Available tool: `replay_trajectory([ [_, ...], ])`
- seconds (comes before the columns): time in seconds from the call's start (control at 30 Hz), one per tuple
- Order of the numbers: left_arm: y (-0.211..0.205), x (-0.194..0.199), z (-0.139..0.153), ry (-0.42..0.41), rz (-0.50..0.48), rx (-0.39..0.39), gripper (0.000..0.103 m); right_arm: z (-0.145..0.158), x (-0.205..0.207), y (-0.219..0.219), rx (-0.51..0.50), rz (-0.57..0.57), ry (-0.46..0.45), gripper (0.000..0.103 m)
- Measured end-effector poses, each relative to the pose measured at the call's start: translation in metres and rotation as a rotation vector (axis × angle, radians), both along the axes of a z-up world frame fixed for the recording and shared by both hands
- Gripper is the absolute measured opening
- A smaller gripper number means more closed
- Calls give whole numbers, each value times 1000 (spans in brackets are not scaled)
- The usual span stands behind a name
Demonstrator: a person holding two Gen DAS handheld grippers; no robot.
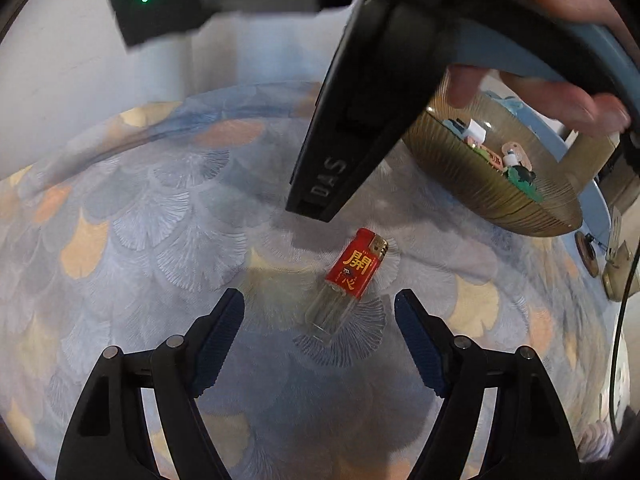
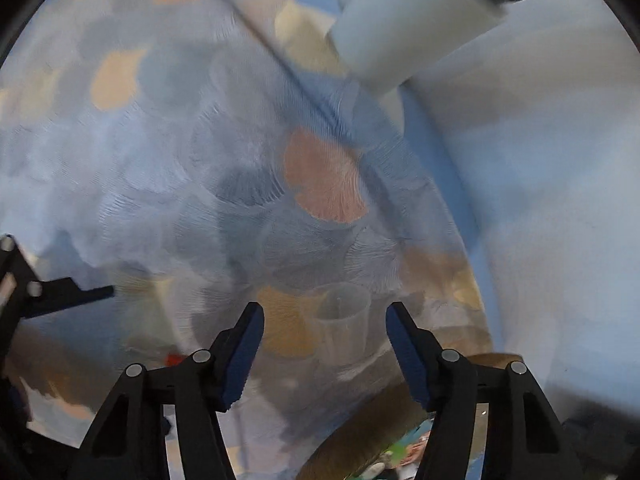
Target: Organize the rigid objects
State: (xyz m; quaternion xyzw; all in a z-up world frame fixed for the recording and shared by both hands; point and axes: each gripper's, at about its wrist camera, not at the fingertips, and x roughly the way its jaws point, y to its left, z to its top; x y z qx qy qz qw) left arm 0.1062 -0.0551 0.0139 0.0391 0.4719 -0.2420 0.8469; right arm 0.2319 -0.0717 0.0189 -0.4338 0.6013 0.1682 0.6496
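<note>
A red lighter (image 1: pixel 347 280) with gold characters and a clear lower body lies on the patterned tablecloth (image 1: pixel 160 220). My left gripper (image 1: pixel 320 304) is open just above and around it, the lighter between the fingertips without touching. My right gripper (image 2: pixel 325 316) is open and empty; its black body (image 1: pixel 344 152) hangs over the table beyond the lighter in the left wrist view. A gold ribbed bowl (image 1: pixel 480 176) with several small objects inside stands at the right. A small clear cup (image 2: pixel 344 316) sits between the right gripper's fingers, blurred.
The bowl's rim (image 2: pixel 360 440) shows low in the right wrist view. A white cylinder (image 2: pixel 408 24) lies at the top right there. The left gripper's finger (image 2: pixel 68 292) pokes in at the left. Cables and small items (image 1: pixel 616 264) lie at the table's right edge.
</note>
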Motion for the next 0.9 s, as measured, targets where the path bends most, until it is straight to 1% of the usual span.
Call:
replay_trajectory([
  [0.07,-4,2,-2,5,-12,13,73,-8,5,-1,-9,-4,46,62],
  [0.13,-7,6,-3,-1,-20,22,73,-11,11,-2,-6,-13,73,60],
  [0.17,-9,7,-3,-1,-26,23,72,-9,14,-3,14,-22,88,58],
  [0.23,-14,10,-5,-5,-30,29,66,-9,21,-4,28,-43,105,52],
  [0.27,-16,10,-4,-7,-32,30,60,-9,23,-5,37,-51,113,50],
  [0.3,-18,10,-4,-8,-35,30,49,-8,24,-7,59,-58,132,42],
  [0.33,-20,10,-4,-9,-39,29,43,-7,25,-7,79,-65,146,40],
  [0.37,-21,9,-3,-8,-44,28,27,-6,24,-9,91,-72,142,40],
  [0.4,-21,6,-2,-7,-48,29,21,-5,23,-9,97,-77,135,39],
  [0.47,-21,2,0,-13,-25,30,19,0,13,-14,136,-91,135,39],
  [0.53,-13,-6,3,-11,2,10,19,9,2,-16,186,-101,126,39],
  [0.63,5,-27,12,-10,54,-19,19,38,-28,-22,319,-122,90,39],
  [0.67,10,-36,15,-12,70,-23,19,44,-35,-23,346,-129,79,39],
  [0.73,23,-61,19,-9,114,-35,19,65,-67,-37,451,-160,44,39],
  [0.77,28,-72,20,-5,133,-43,19,70,-79,-42,476,-166,33,39],
  [0.8,32,-81,19,1,149,-49,19,75,-100,-50,510,-176,12,39],
  [0.83,36,-92,18,8,167,-56,19,78,-117,-56,540,-189,-2,39],
  [0.9,40,-109,15,27,196,-71,19,73,-169,-79,598,-232,-34,39],
])
